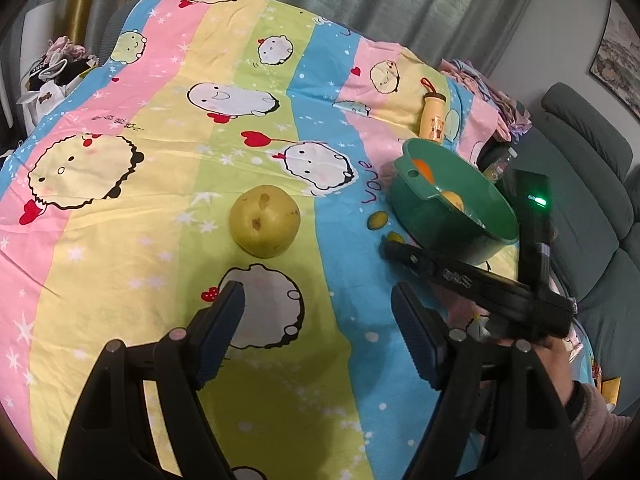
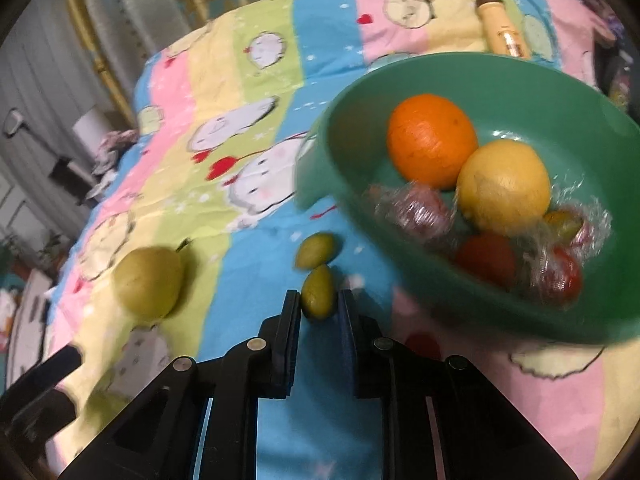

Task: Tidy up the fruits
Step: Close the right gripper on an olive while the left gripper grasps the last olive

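Observation:
A yellow-green pear (image 1: 264,227) lies on the striped cartoon cloth, ahead of my open, empty left gripper (image 1: 318,306). It shows at the left in the right wrist view (image 2: 149,283). My right gripper (image 2: 319,300) is shut on a small green fruit (image 2: 318,291) just off the cloth; it also shows in the left wrist view (image 1: 394,245). A second small green fruit (image 2: 315,250) (image 1: 377,220) lies just beyond. The green bowl (image 2: 520,76) (image 1: 452,232) at the right holds an orange (image 2: 431,140), a yellow fruit (image 2: 503,185) and several plastic-wrapped red fruits (image 2: 558,274).
A cream bottle (image 1: 432,114) (image 2: 503,26) lies on the cloth behind the bowl. Bunched cloth (image 1: 480,80) sits at the far right edge. A grey sofa (image 1: 592,208) stands right of the table, curtains behind. A bag of clutter (image 1: 52,76) stands at the far left.

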